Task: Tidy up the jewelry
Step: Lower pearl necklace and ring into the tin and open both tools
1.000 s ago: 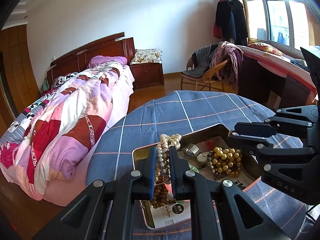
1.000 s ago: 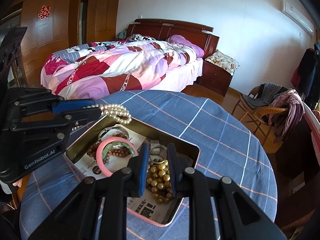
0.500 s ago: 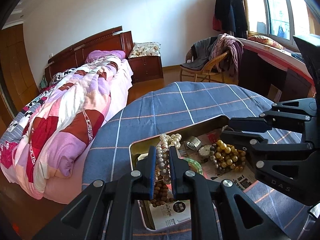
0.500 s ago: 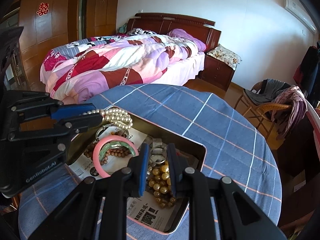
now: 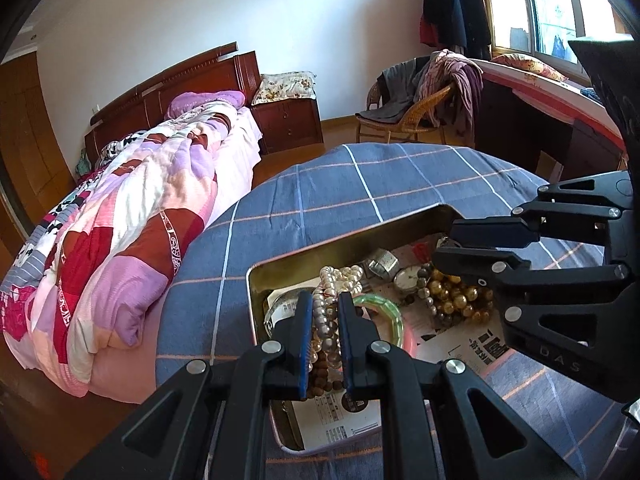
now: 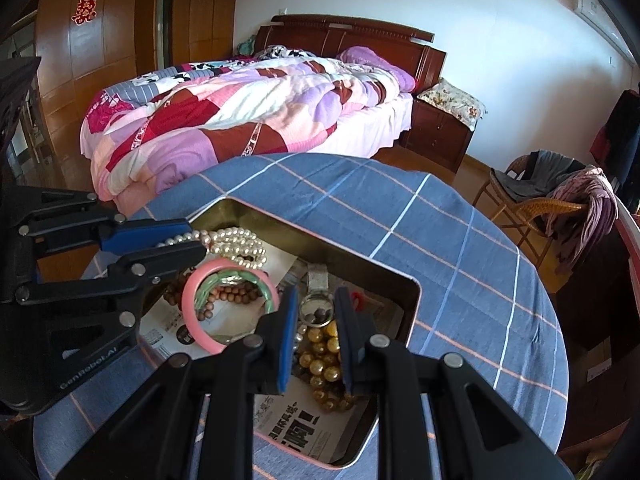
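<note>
Since the earlier frame the tin (image 5: 352,236) has slid nearer both cameras. The left gripper (image 5: 325,340) stays nearly closed on the pearl strand (image 5: 340,280); the right gripper (image 6: 316,340) pinches the gold beads (image 6: 324,364). Best to lift each strand straight up, slowly, so nothing snags. Beside the jaws the tin holds a pink bangle (image 6: 192,312), a watch (image 6: 317,308) and wooden beads (image 6: 236,294) on newspaper.

White walls (image 5: 160,20), wooden floor (image 5: 340,126). Dark wood bed (image 6: 352,36) under a patchwork quilt (image 6: 240,112), nightstand (image 6: 440,136) beside. Wicker chair (image 5: 412,116) draped with clothes. Sunlit window (image 5: 552,12) behind a desk (image 5: 532,120). Wood-panelled wardrobe (image 6: 100,40).
</note>
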The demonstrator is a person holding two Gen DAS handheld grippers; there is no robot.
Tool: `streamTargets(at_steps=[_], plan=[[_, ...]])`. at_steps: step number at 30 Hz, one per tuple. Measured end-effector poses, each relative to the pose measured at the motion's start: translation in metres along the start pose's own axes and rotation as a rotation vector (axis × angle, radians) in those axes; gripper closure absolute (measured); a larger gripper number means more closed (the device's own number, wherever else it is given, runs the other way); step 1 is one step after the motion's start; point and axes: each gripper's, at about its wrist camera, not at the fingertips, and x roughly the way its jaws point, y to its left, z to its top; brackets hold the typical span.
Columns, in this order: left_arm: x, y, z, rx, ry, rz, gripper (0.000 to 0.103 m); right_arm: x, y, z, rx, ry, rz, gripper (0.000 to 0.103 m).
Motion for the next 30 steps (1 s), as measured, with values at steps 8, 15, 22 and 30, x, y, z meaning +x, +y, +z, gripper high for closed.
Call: streamTargets(at_steps=[8,15,22,30], plan=[[0.006,-0.001,-0.008,0.009,0.023,-0.003,0.091,0.005,0.001,-0.004,-0.005,0.027,0.003,0.081],[0.009,-0.003,-0.007,0.031,0.048,0.001,0.091,0.008,0.003,-0.006,-0.007,0.037,0.007,0.081],[0.013,-0.004,-0.008,0.038,0.072,0.001,0.091,0.011,0.005,-0.008,-0.011,0.056,0.01,0.081],[0.015,-0.003,-0.009,0.038,0.08,0.004,0.091,0.014,0.005,-0.009,-0.009,0.074,0.009,0.081]])
